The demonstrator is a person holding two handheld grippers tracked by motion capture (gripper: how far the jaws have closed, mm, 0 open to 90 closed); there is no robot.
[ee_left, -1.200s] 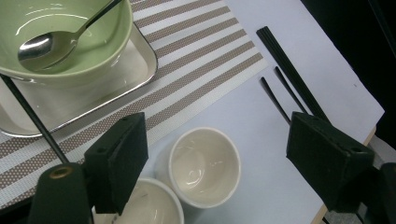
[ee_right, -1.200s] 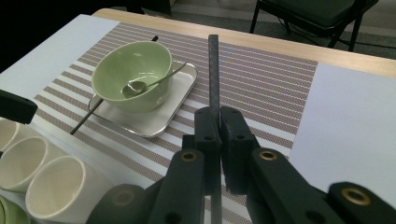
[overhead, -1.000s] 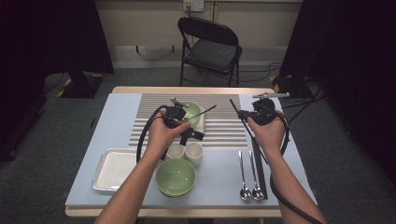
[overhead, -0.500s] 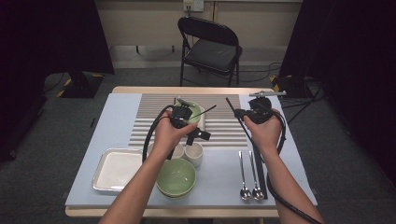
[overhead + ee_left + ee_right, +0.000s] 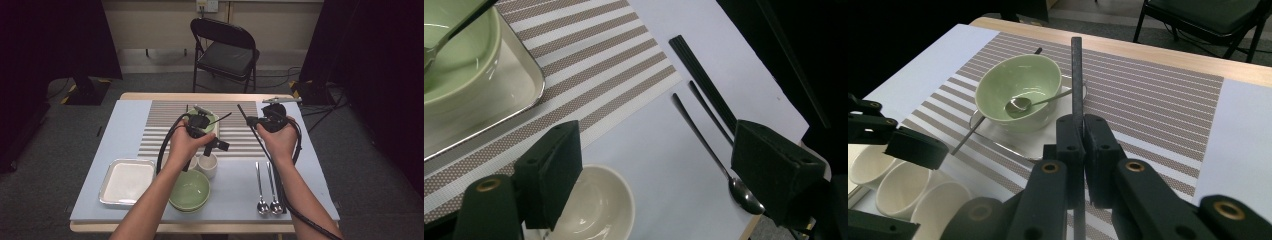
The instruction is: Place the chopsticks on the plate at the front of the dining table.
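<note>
A black chopstick is clamped upright in the right gripper, raised above the striped mat, presumably for laying beside the green bowl. The left gripper is held agape over a white cup, grasping nothing.

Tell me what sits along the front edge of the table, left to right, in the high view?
Metal tray → green bowl → two spoons → black chopstick lying just right of the spoons.
</note>
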